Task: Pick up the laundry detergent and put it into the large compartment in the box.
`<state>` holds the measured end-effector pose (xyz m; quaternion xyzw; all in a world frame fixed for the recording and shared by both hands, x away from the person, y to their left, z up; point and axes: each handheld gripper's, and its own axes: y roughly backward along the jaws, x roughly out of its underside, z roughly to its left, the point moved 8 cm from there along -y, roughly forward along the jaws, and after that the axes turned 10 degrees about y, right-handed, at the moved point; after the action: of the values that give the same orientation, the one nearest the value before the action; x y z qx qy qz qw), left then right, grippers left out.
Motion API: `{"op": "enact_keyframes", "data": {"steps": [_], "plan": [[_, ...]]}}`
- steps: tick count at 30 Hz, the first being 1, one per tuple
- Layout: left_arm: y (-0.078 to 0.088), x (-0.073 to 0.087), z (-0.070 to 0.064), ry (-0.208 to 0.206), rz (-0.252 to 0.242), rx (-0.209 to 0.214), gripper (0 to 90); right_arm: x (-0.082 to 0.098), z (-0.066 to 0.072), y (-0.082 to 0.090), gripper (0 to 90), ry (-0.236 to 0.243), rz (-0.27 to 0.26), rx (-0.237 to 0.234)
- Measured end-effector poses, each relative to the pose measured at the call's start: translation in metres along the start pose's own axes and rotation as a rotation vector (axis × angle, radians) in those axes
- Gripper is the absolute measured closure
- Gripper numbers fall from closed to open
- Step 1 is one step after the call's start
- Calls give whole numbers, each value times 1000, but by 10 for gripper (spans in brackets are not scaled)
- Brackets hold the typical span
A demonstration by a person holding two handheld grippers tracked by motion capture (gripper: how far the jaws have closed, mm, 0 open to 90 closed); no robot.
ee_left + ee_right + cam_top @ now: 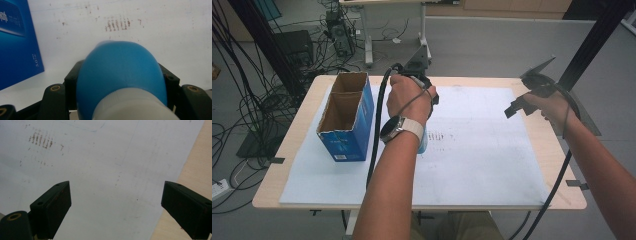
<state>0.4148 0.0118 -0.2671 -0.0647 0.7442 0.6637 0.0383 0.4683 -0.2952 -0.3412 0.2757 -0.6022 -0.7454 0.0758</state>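
1. Gripping a blue bottle (120,75) with a white cap end, the left gripper (424,97) has its jaws clamped on the bottle's two sides; in the left gripper view the black jaw blocks press against the blue body, which points out toward the white mat (175,37).
2. That bottle is held above the mat, just right of the open blue carton (347,117). Judging by this, it is being carried toward or away from the carton's two open cells.
3. The carton stands upright near the mat's left edge with its top flaps open, which leaves both cells free for loading from above.
4. The right gripper (115,207) hangs over the mat near the table's (557,150) right side, jaws wide apart and holding nothing; it seems parked out of the way.
5. Hidden or unclear: in the high view the left hand (407,97) and the watch (394,129) cover nearly all of the bottle, with a sliver of blue below the wrist. The bottle's label cannot be read, and the carton's print is too blurred. The cell floors lie in shadow, so their contents cannot be told. Rusty smudges (117,24) mark the mat.
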Motion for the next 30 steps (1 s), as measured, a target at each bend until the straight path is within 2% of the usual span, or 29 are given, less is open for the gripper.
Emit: {"op": "enact_keyframes", "data": {"steps": [7, 15, 22, 30], "plan": [[13, -2, 1, -36, 11, -3, 385, 2, -2, 3, 92, -17, -6, 2], [28, -8, 9, -52, -1, 0, 385, 5, -3, 4, 92, -25, -11, -2], [40, -13, 15, -49, -5, 20, 385, 4, -3, 4, 92, -23, -13, 2], [58, -19, 30, -44, -24, 24, 385, 3, -3, 3, 92, -28, -8, 3]]}}
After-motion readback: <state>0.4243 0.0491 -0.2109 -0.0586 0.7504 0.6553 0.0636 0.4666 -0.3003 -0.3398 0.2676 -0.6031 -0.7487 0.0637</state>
